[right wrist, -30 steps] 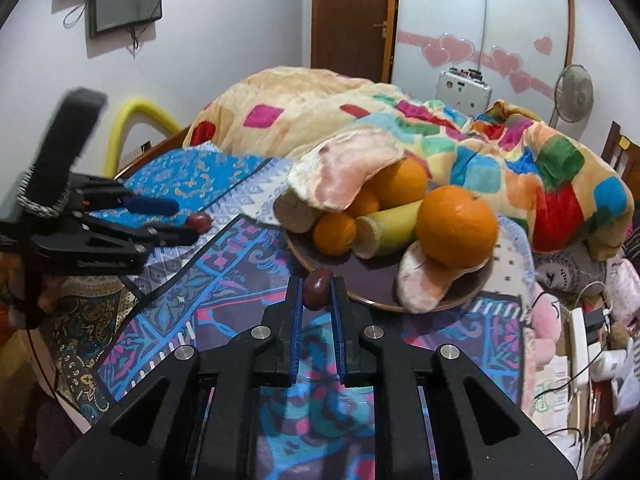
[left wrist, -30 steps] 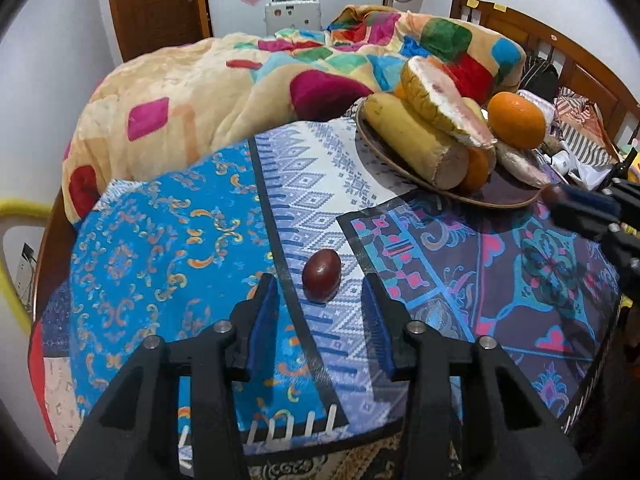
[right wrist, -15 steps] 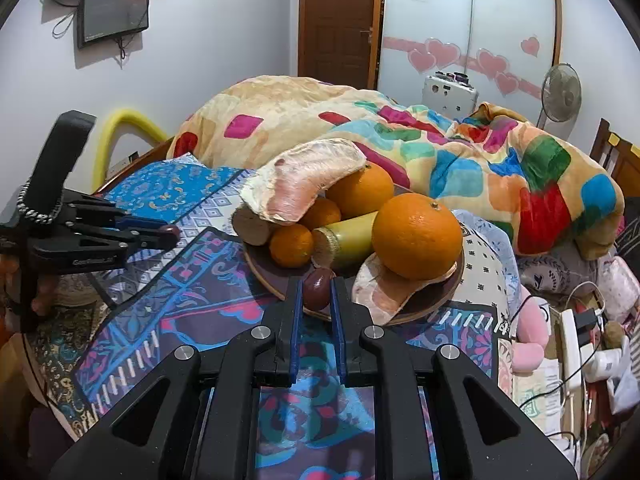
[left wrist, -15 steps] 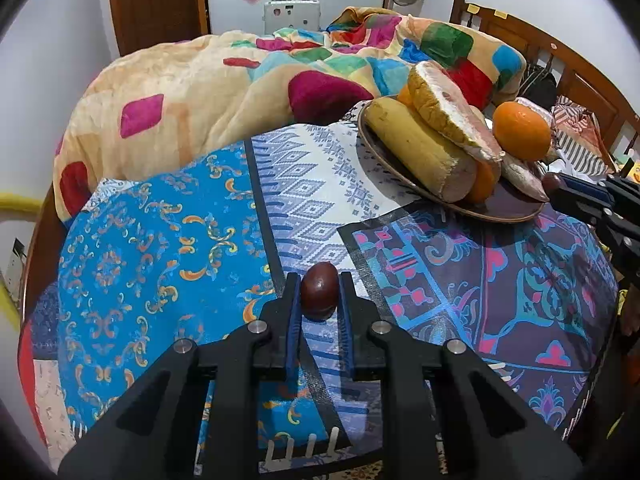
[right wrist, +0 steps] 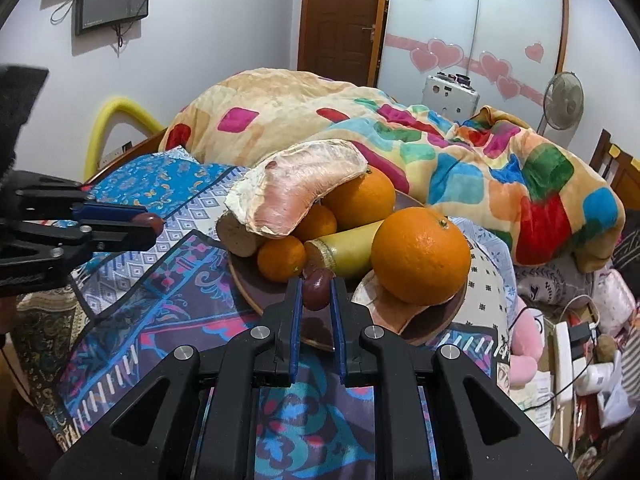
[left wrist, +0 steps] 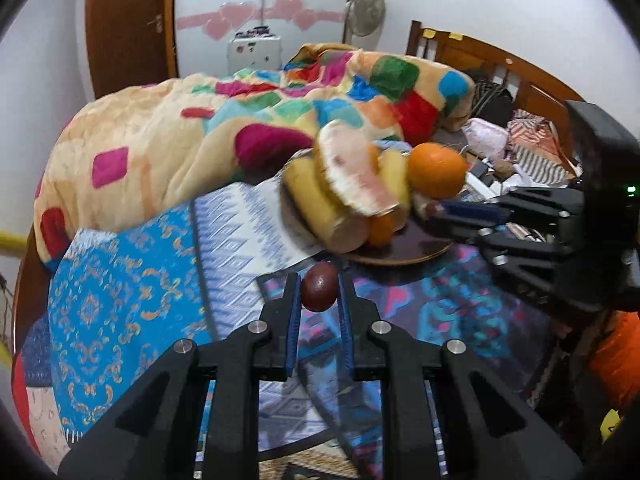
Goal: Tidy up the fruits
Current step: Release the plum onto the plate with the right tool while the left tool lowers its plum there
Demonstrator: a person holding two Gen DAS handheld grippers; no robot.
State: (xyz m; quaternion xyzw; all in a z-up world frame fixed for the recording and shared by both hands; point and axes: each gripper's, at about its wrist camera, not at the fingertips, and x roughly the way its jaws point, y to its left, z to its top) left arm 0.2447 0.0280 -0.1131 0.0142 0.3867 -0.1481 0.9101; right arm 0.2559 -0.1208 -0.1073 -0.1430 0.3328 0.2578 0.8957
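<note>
My left gripper (left wrist: 319,294) is shut on a dark red date-like fruit (left wrist: 319,286) and holds it above the cloth, short of the brown fruit plate (left wrist: 400,250). My right gripper (right wrist: 315,294) is shut on a second dark red fruit (right wrist: 316,289) over the near rim of the plate (right wrist: 244,280). The plate holds a large orange (right wrist: 420,256), smaller oranges (right wrist: 281,258), a pomelo segment (right wrist: 300,196) and yellow-green cut fruit (right wrist: 352,252). The left gripper also shows in the right wrist view (right wrist: 150,224), at the left.
The table carries a patterned blue and purple cloth (left wrist: 120,288). A colourful quilt (right wrist: 360,128) is piled on the bed behind. A wooden headboard (left wrist: 500,64) and clutter lie to the right. A standing fan (right wrist: 560,96) is at the back.
My left gripper closed on the dark red fruit, lifted it and carried it toward the plate. My right gripper moved its fruit forward over the plate's rim.
</note>
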